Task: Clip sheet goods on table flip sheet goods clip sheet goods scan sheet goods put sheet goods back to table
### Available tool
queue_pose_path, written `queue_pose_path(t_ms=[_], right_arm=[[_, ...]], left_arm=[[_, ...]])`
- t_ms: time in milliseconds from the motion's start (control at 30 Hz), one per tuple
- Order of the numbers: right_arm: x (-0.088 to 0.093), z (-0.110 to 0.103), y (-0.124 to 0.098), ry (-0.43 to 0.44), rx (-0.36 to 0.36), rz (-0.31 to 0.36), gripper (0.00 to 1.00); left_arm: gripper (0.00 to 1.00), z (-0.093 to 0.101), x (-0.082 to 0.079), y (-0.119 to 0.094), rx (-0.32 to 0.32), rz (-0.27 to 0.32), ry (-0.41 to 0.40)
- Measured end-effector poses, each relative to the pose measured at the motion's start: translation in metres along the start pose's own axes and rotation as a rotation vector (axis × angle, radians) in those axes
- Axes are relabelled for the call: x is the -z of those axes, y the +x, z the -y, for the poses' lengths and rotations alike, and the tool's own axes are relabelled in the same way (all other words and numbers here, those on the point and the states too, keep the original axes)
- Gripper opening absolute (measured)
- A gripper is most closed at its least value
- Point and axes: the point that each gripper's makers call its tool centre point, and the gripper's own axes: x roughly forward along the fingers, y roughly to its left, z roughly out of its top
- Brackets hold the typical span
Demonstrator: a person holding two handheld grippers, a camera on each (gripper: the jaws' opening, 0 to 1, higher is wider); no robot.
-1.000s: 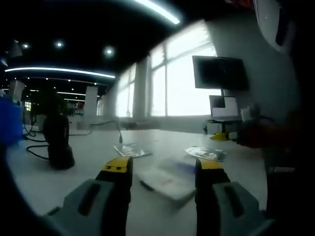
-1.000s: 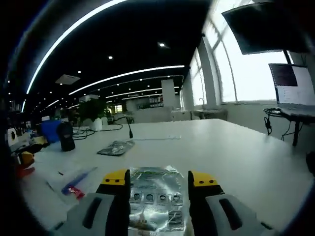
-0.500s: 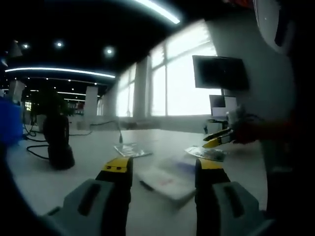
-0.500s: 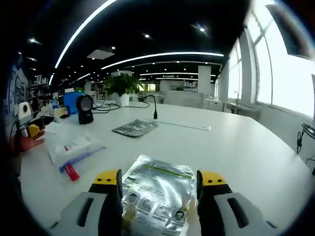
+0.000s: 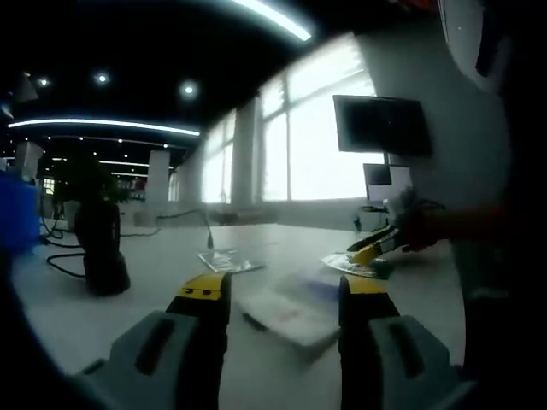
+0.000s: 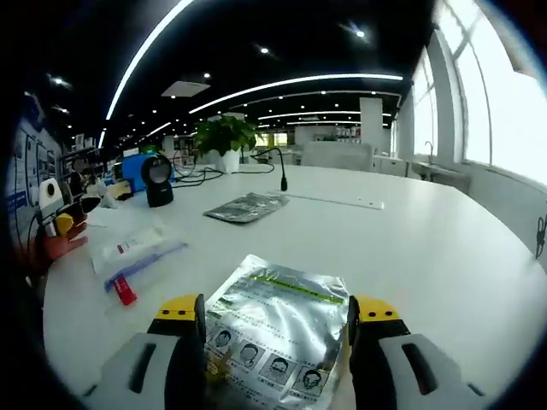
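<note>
Spread wide on the right gripper either side of the silver foil pouch lying flat on the white table — left gripper equally parted over a white packet.

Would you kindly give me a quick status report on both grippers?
Right gripper open, straddling the silver packet on the table. Left gripper open, idle above the white pouch. Nothing in the way.

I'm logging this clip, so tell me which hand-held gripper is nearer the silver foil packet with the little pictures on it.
Right. The right hand-held gripper has the silver foil packet lying between its open jaws. The left hand-held gripper sits across the table, over a white pouch.
</note>
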Motion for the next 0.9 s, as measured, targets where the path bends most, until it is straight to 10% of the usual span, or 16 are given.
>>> queue_pose_path(t_ms=[900], right_arm=[[0.013,-0.022,0.009,-0.029,-0.019,-0.037,0.69]], left_arm=[[0.43,0.0,0.001,0.0,0.0,-0.002,0.008]])
